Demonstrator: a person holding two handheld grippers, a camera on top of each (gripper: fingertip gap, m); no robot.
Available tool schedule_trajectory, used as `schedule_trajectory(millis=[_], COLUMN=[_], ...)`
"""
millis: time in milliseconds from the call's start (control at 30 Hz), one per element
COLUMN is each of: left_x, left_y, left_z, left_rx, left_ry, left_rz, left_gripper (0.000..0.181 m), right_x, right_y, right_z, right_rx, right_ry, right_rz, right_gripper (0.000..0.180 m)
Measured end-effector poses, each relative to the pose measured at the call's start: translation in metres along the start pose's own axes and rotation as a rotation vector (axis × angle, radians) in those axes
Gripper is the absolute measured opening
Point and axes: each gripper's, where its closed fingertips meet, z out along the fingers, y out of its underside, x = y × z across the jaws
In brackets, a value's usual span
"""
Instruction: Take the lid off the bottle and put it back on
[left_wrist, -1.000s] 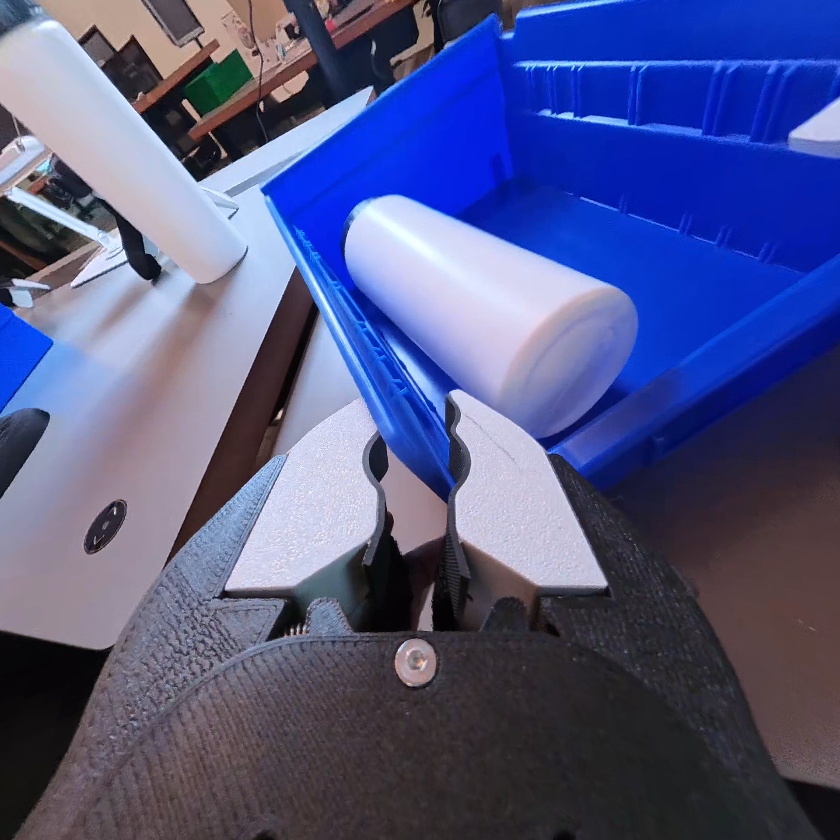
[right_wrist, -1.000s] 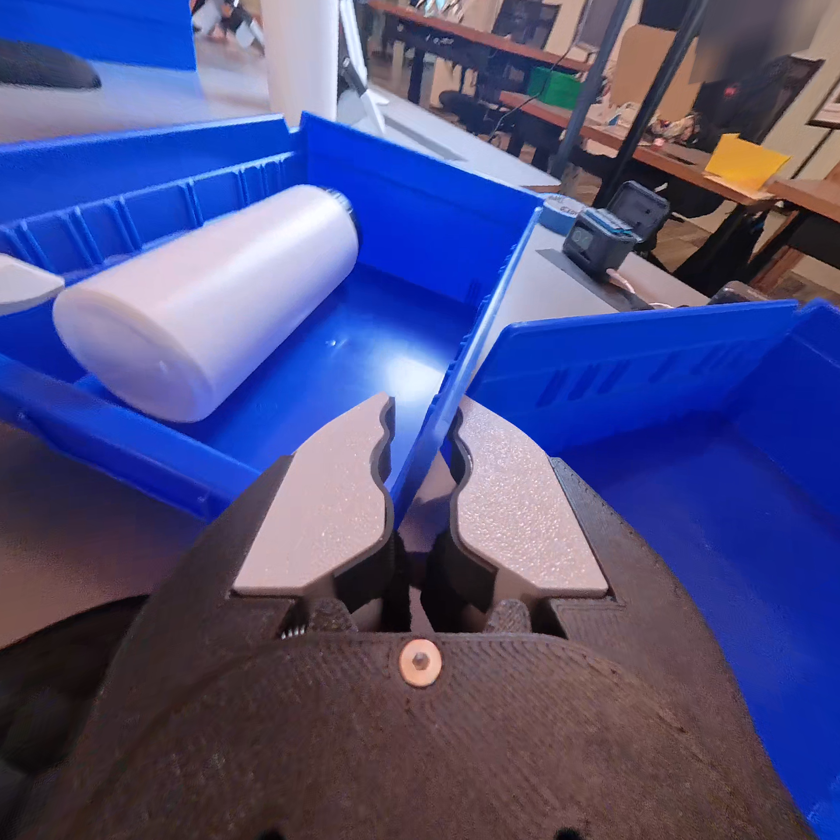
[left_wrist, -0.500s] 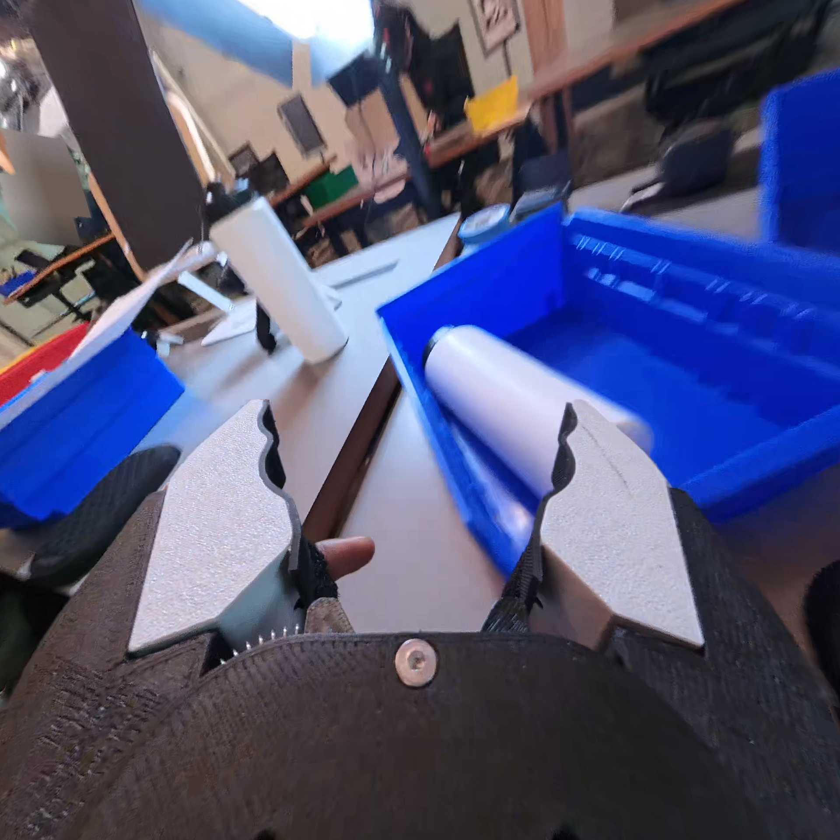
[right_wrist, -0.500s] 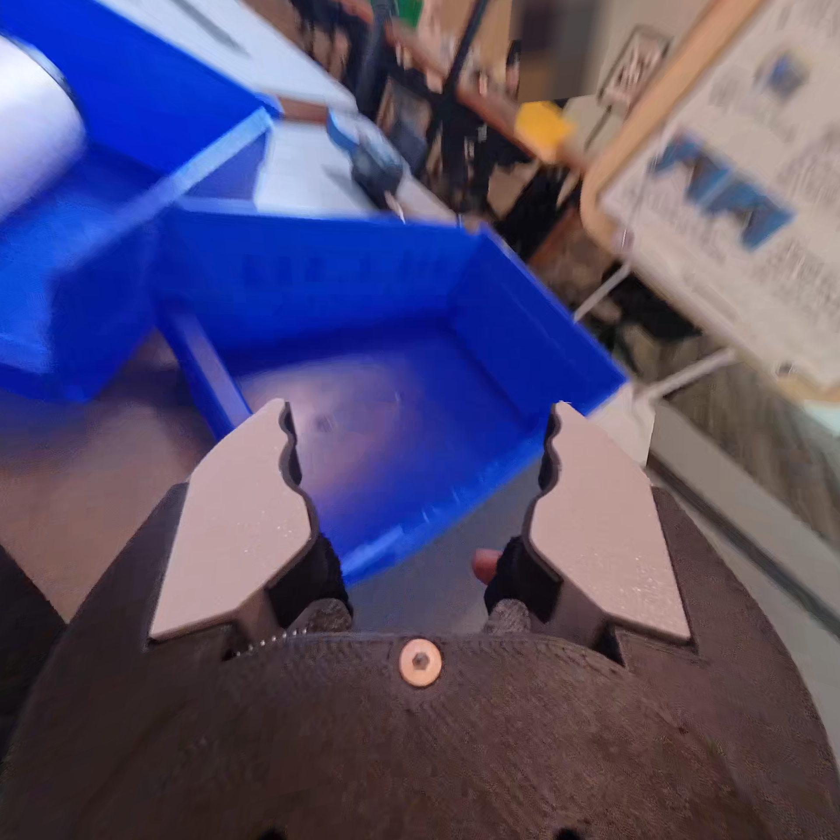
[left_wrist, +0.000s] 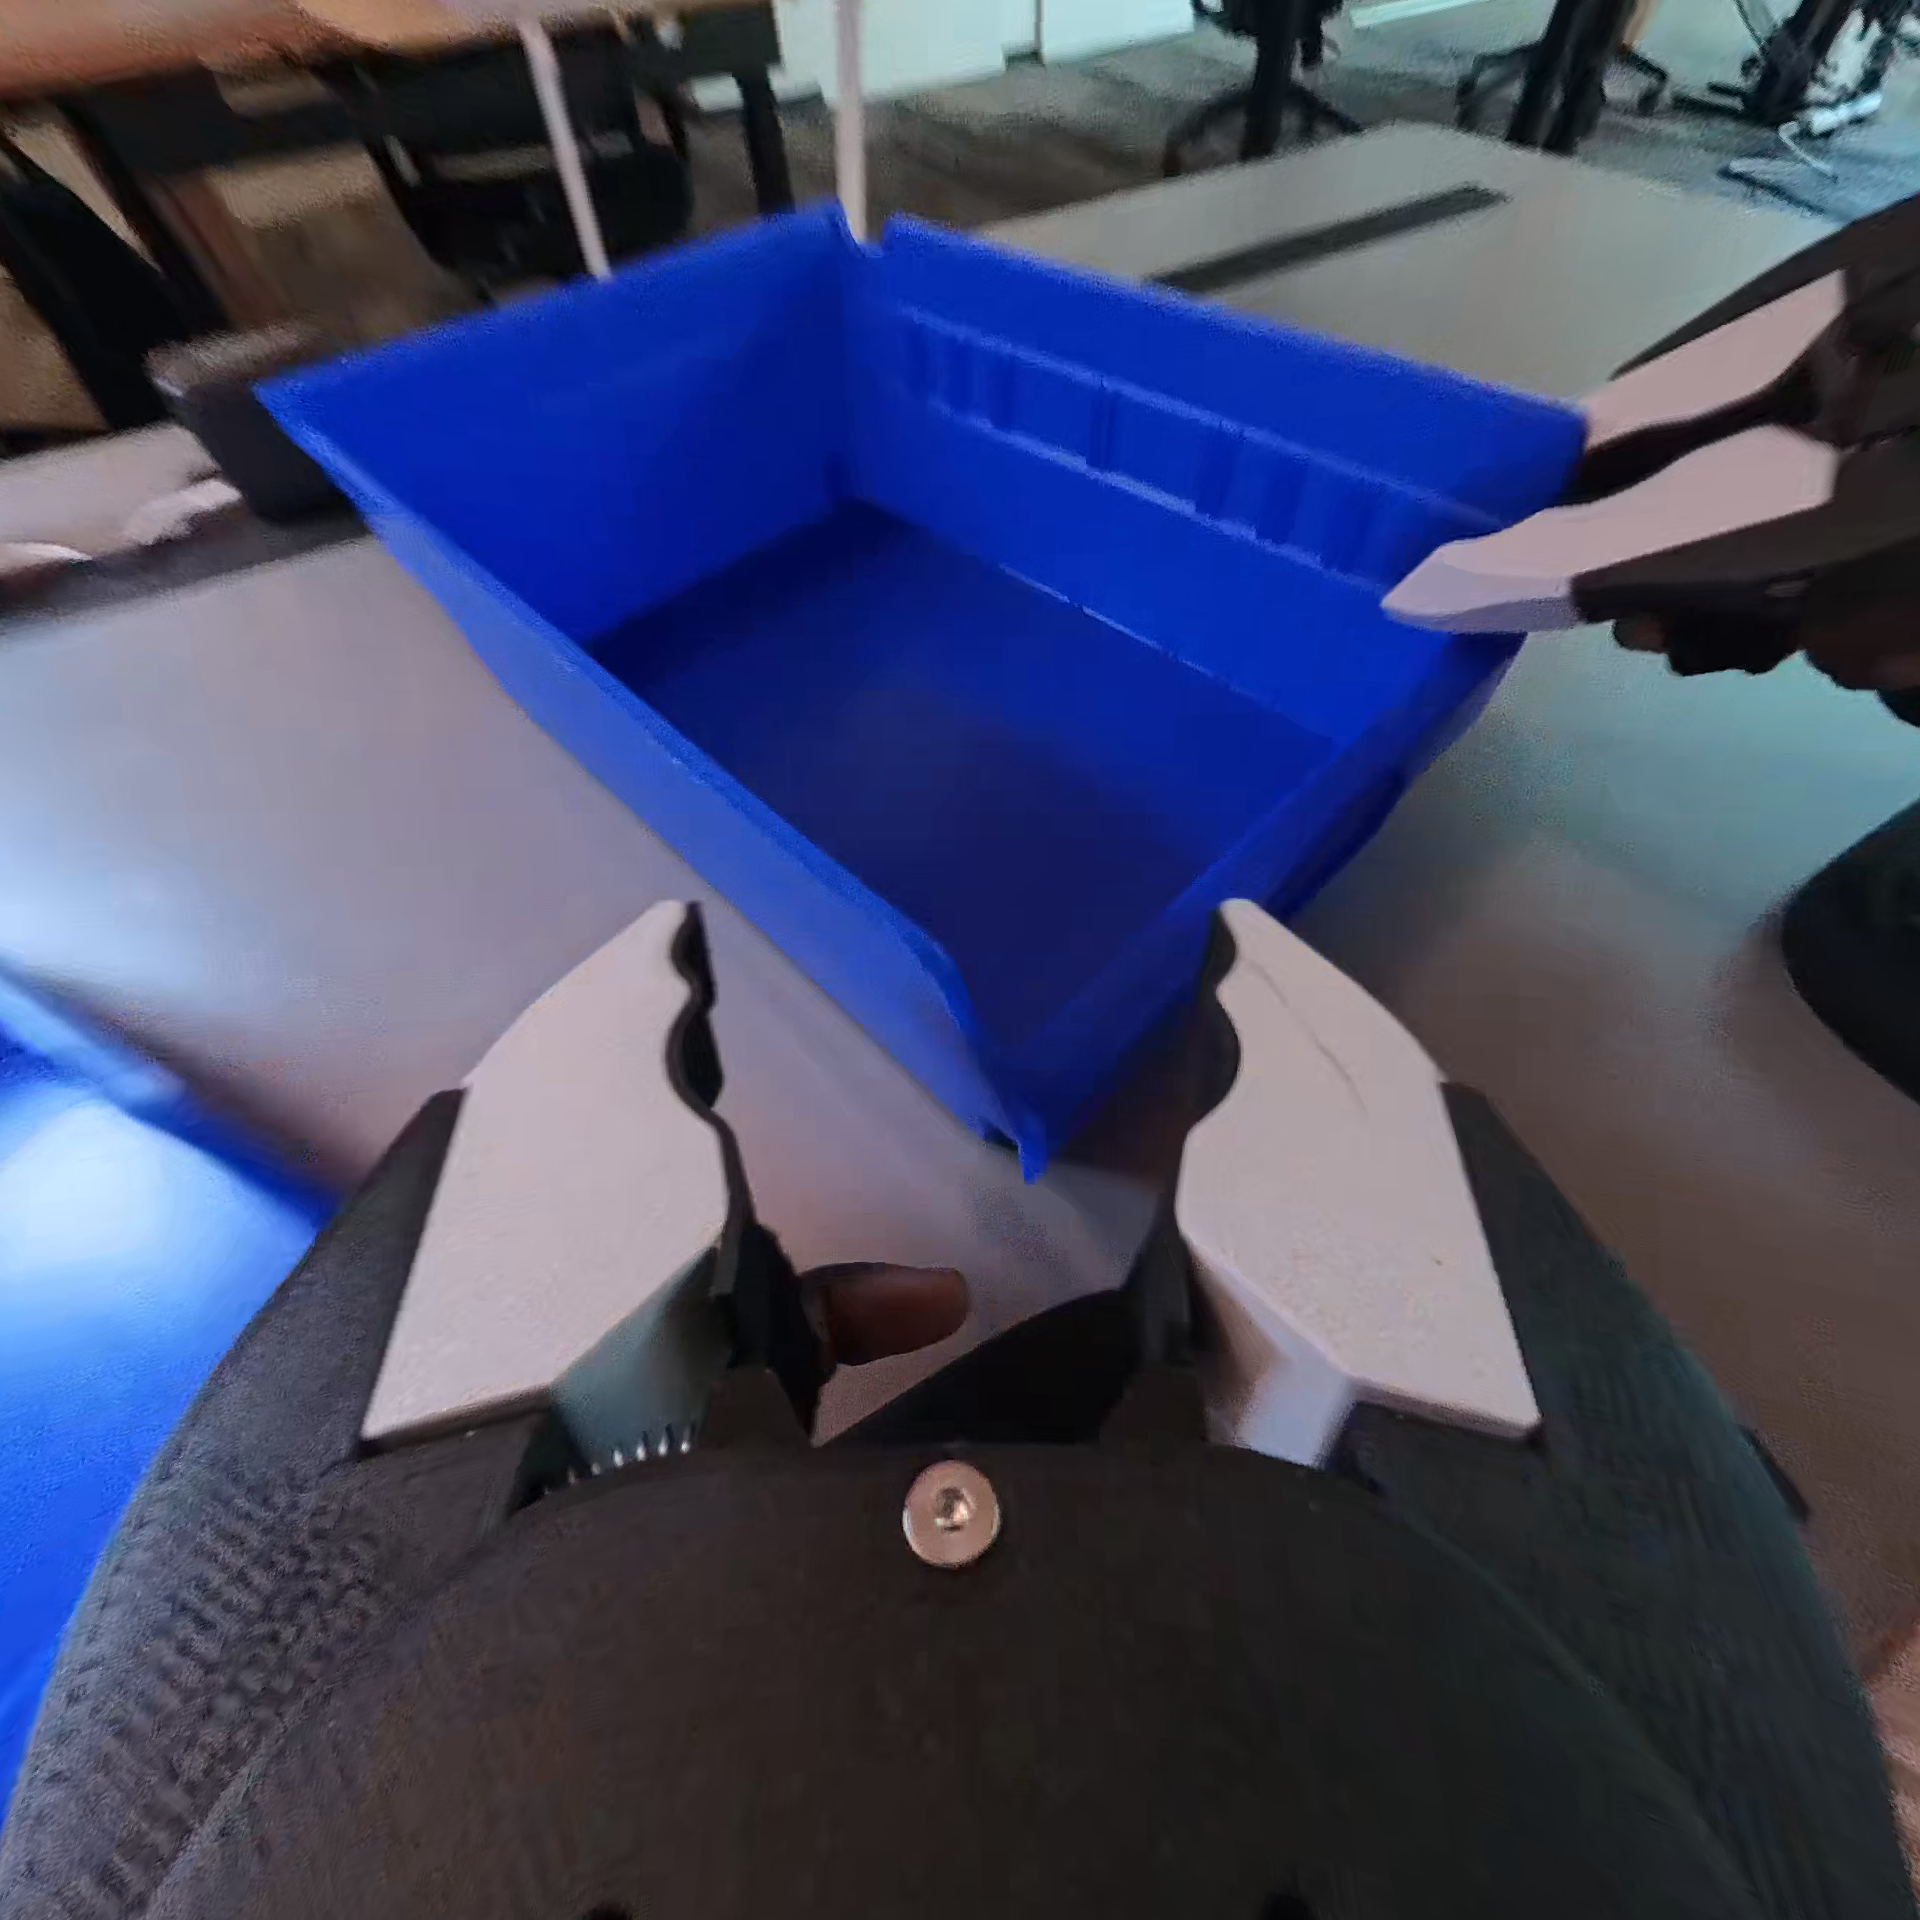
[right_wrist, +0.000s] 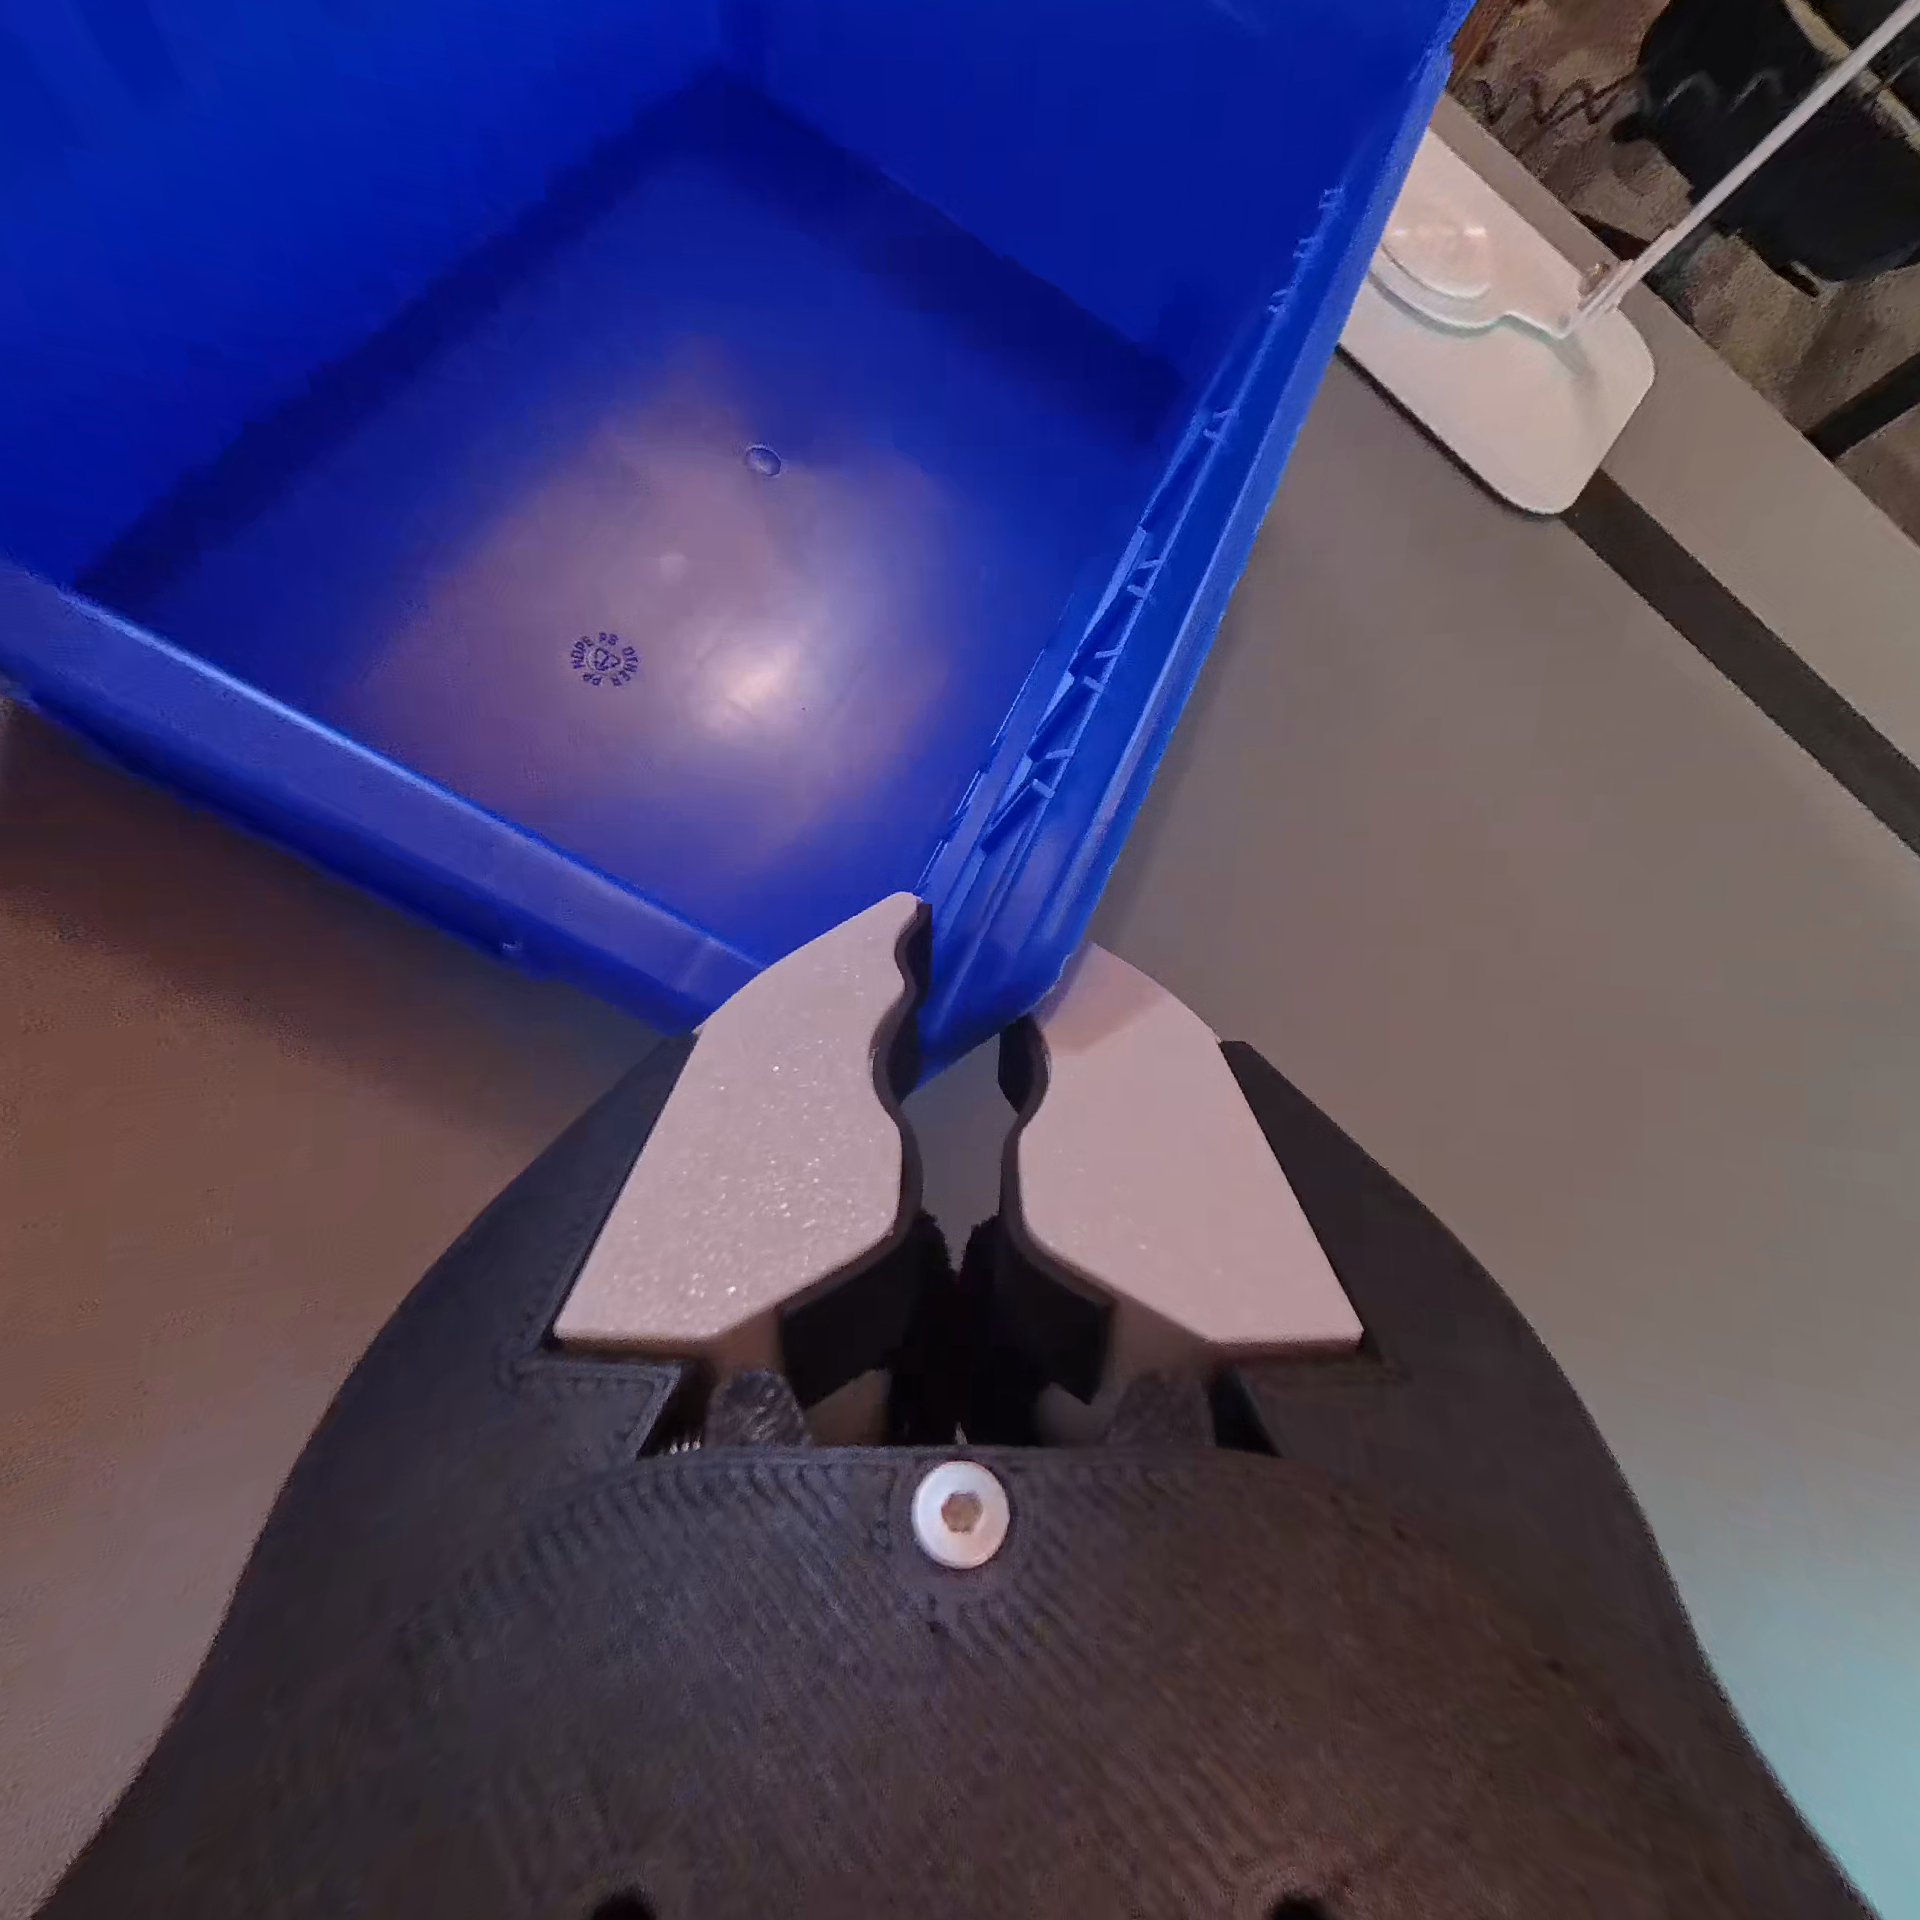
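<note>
Here, right gripper (right_wrist: 961, 997): jaws nearly closed, pinching the corner wall of an empty blue bin (right_wrist: 1195, 540), likely to drag it | left gripper (left_wrist: 956, 1029): jaws wide apart, holding nothing, hovering over the bin's near corner | bottle and lid: not visible in either view.

The left gripper (left_wrist: 956, 956) has its jaws spread wide with nothing between them; a fingertip (left_wrist: 894, 1314) of the holding hand shows behind its fingers. The right gripper (right_wrist: 971, 971) has its jaws nearly together, pinching a thin blue wall (right_wrist: 987, 935).
</note>
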Motion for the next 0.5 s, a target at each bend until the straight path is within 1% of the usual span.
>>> schedule_trajectory(millis=[33, 100, 267, 500], left_x=[0.007, 0.005, 0.037, 0.108], left_y=[0.005, 0.006, -0.016, -0.071], left_z=[0.012, 0.028, 0.064, 0.135], left_rx=[-0.033, -0.059, -0.097, -0.054], left_ry=[0.02, -0.041, 0.001, 0.078], left_rz=[-0.008, 0.023, 0.152, 0.29], left_gripper=[0.071, 0.039, 0.035, 0.028], right_x=[0.002, 0.007, 0.046, 0.129], right_y=[0.004, 0.014, 0.041, 0.092], right_z=[-0.005, -0.013, -0.038, -0.077], right_rx=[0.002, 0.002, -0.02, -0.056], right_ry=[-0.003, 0.012, 0.11, 0.267], right_rz=[-0.003, -0.006, -0.01, 0.133], right_gripper=[0.01, 0.01, 0.01, 0.01])
